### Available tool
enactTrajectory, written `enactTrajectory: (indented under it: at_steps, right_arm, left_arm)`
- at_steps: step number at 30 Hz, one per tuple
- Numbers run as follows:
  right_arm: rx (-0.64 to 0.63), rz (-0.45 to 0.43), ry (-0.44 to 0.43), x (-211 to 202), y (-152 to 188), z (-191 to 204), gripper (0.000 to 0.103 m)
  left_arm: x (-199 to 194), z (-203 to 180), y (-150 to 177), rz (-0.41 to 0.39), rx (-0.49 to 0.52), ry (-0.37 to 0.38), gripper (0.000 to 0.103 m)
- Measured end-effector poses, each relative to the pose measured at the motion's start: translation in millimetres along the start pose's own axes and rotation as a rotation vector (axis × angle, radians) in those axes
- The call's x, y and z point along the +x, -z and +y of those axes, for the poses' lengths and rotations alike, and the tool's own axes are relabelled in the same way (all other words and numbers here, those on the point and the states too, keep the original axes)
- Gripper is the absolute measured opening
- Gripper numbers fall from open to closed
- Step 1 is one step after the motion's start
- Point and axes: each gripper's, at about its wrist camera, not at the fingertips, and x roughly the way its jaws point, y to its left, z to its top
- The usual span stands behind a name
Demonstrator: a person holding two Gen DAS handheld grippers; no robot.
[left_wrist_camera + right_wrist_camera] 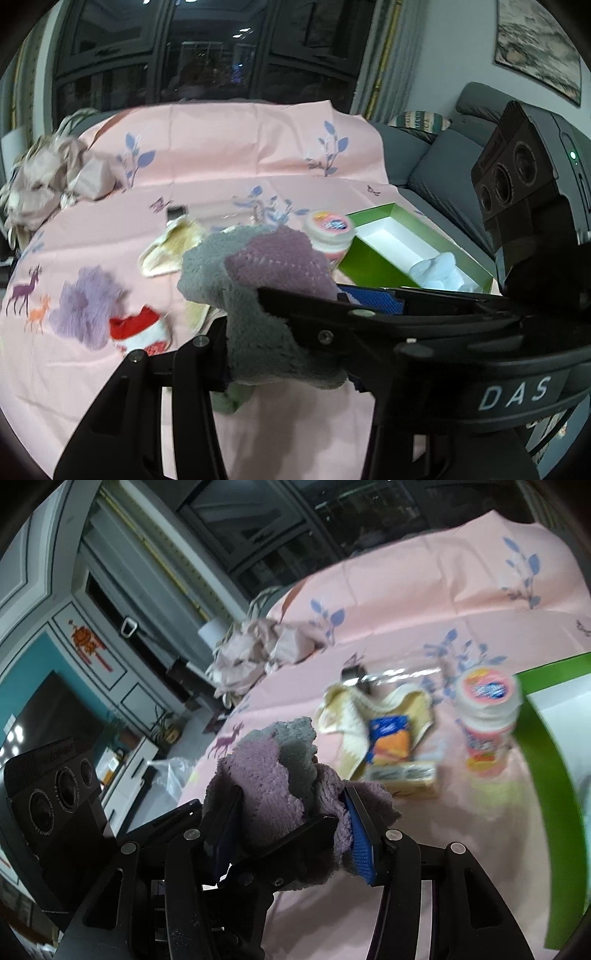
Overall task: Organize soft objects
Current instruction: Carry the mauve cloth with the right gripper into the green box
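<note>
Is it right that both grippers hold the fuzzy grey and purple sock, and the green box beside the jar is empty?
Not quite. The green box isn't empty: the left wrist view shows something soft and white inside. The rest is right.

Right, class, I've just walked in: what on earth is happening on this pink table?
A person is working two handheld tongs at once. Both the left tongs and the right tongs are clamped on the same fluffy grey and mauve sock bundle, held above the pink patterned tablecloth. An open green cardboard box with a pale blue soft item inside sits at the right. A fuzzy lilac piece and a red and white sock lie on the cloth.
</note>
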Motion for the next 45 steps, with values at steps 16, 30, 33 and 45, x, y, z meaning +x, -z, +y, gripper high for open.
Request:
enactTrajectory:
  at_steps: [16, 30, 33, 45]
  right_arm:
    - [0.127, -0.235, 0.080, -86, -6, -55, 0.054]
    - [0.268, -0.344, 0.169, -127, 0, -103, 0.054]
    - [0.300, -0.354, 0.180, -131, 2, -112, 0.054]
    - [0.396, -0.317, 0.245, -126, 8, -144, 0.054]
  left_arm:
    - [26, -85, -33, -0.054, 0.161, 0.104, 0.042]
    - [60, -138, -43, -0.022, 0.241, 0.219, 0.042]
    - [67, -144, -43, -0.012, 0.242, 0.239, 0.042]
    - [100, -154, -33, 0.084, 0.164, 0.270, 0.042]
